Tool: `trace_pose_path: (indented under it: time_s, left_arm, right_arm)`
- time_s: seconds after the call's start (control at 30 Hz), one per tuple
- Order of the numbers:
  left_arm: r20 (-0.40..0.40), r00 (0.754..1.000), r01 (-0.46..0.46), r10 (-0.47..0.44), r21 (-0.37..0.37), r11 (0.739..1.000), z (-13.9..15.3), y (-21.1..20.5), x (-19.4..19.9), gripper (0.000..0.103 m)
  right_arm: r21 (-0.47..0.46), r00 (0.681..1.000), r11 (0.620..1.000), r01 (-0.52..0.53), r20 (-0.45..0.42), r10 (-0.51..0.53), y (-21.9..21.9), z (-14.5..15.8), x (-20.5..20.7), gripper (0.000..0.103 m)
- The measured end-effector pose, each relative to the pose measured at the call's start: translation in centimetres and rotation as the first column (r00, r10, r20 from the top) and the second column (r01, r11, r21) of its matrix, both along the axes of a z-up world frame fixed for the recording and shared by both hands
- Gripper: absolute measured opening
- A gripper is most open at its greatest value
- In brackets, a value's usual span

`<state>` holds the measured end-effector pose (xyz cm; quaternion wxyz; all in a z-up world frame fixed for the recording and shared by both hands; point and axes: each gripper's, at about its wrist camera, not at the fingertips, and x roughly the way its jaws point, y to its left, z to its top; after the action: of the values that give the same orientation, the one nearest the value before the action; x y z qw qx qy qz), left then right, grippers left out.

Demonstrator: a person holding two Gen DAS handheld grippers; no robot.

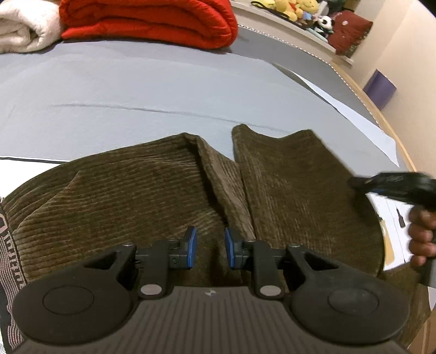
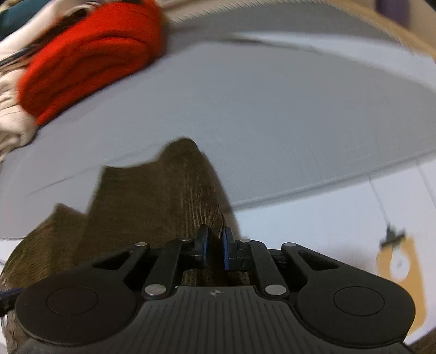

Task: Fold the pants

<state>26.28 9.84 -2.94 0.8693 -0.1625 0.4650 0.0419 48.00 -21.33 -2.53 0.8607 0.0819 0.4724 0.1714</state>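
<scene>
Pants (image 1: 152, 196) of brown ribbed corduroy lie on the grey-blue sheet (image 1: 136, 89) of a bed, both legs pointing away from the cameras with a narrow wedge of sheet showing between the leg ends. The left leg has a soft ridge along its inner edge, and a patterned waistband peeks out at the far left of the left wrist view.

The left hand-held gripper (image 1: 208, 246) hovers over the crotch area with its blue pads spread apart, nothing between them. The right hand-held gripper (image 2: 215, 249) has its pads drawn close on a bunched edge of the right leg — the cloth rises in a peak ahead of it, so that side looks lifted off the bed. This view is blurred, suggesting motion.

The step in hand looks like bringing one leg over onto the other. To do it well, the right gripper should hold the fabric firmly and carry it in a low arc towards the left leg, so the outer seams line up — the left one could pin the middle so nothing drags. Corduroy this thick will likely hold ridges, so smoothing afterwards seems wise.

A red blanket (image 1: 147, 19) and a white one (image 1: 24, 27) sit folded at the far end of the bed.
</scene>
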Motion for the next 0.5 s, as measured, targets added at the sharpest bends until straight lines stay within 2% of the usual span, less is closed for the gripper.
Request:
trace_pose_path:
  time_s: [0.07,0.13,0.17,0.2,0.23,0.27,0.3,0.33,0.37,0.4,0.43,0.5]
  left_arm:
    - [0.004,1.000,-0.006,0.006,-0.008,1.000,0.1,0.3,0.2,0.024]
    - [0.014,1.000,-0.010,0.010,-0.016,1.000,0.2,0.4,0.4,0.024]
    - [0.021,1.000,-0.010,0.011,-0.022,1.000,0.3,0.4,0.5,0.024]
    - [0.028,1.000,-0.007,0.008,-0.029,1.000,0.3,0.2,0.5,0.024]
    - [0.035,0.999,0.000,0.001,-0.034,0.999,0.4,0.0,0.6,0.024]
    - [0.043,0.999,0.014,-0.012,-0.040,0.999,0.4,-0.2,0.6,0.024]
    - [0.047,0.998,0.033,-0.031,-0.046,0.998,0.3,-0.6,0.6,0.024]
    - [0.050,0.997,0.057,-0.054,-0.053,0.997,0.1,-1.0,0.6,0.024]
    - [0.053,0.995,0.084,-0.081,-0.058,0.995,-0.1,-1.7,0.7,0.024]
    - [0.054,0.993,0.112,-0.109,-0.059,0.992,-0.3,-2.3,0.8,0.025]
    - [0.054,0.989,0.141,-0.138,-0.058,0.988,-0.6,-2.9,0.9,0.025]
    - [0.057,0.980,0.192,-0.189,-0.051,0.980,-1.3,-4.2,1.2,0.032]
  right_arm:
    - [0.118,0.999,0.992,0.034,0.031,-0.038,-1.5,1.9,-0.2,0.010]
    - [0.232,0.989,0.969,0.089,0.095,-0.114,-3.6,3.7,-0.7,0.009]
    - [0.285,0.960,0.943,0.170,0.166,-0.224,-5.3,4.8,-1.4,0.009]
    - [0.310,0.911,0.910,0.275,0.217,-0.350,-6.9,5.5,-2.1,0.009]
    - [0.323,0.820,0.844,0.428,0.254,-0.512,-8.9,6.0,-3.1,0.009]
    - [0.311,0.685,0.734,0.604,0.268,-0.677,-11.2,6.1,-4.1,0.009]
    - [0.272,0.569,0.621,0.735,0.252,-0.783,-13.2,5.7,-4.8,0.009]
    - [0.216,0.494,0.532,0.819,0.206,-0.845,-15.0,4.7,-4.9,0.010]
    - [0.173,0.465,0.481,0.859,0.128,-0.876,-16.8,3.2,-4.6,0.013]
    - [0.154,0.459,0.461,0.874,0.051,-0.887,-18.1,1.8,-4.2,0.015]
    - [0.136,0.455,0.450,0.883,-0.006,-0.891,-19.1,0.5,-3.8,0.017]
    - [0.122,0.475,0.466,0.876,-0.053,-0.878,-20.0,-1.1,-3.1,0.019]
